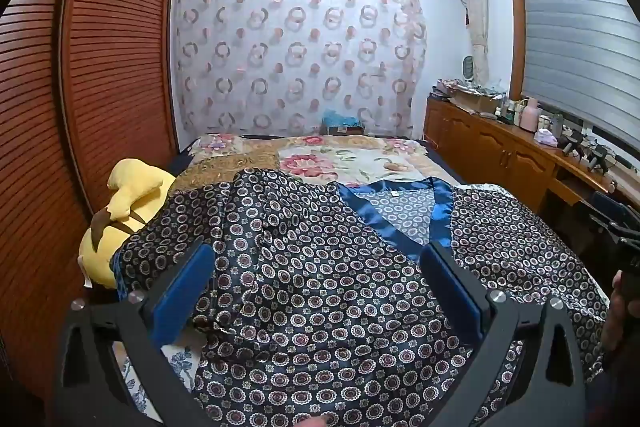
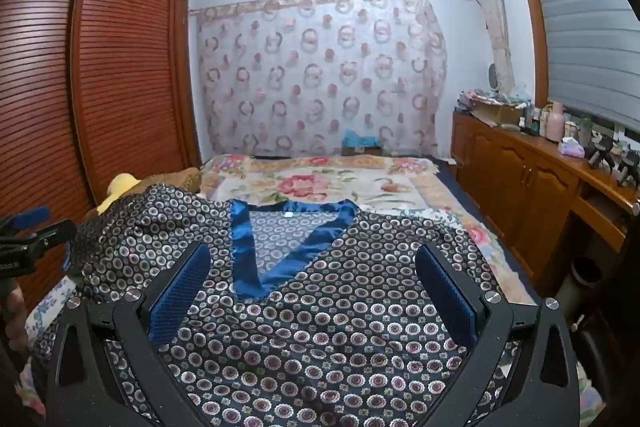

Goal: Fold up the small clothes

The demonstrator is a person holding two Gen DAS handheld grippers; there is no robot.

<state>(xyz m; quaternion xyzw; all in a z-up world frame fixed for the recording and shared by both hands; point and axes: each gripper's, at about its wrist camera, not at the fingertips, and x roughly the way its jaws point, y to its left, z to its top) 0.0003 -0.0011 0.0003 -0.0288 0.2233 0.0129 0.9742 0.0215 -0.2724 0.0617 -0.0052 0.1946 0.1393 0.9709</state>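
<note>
Patterned top (image 2: 340, 327) lying spread on bed (image 2: 360, 183), unfolded, beneath and beyond both finger pairs. Left gripper (image 1: 316, 291) and right gripper (image 2: 316, 291) hovering with fingers wide apart, holding nothing. Likely next: closing on an edge for first fold

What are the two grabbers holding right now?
Nothing. The left gripper and right gripper are both open above the patterned shirt on the bed.

shirt (image 2: 320, 327): navy, ringed dots; collar (image 2: 244, 251): blue | blanket (image 2: 320, 183): floral
</note>
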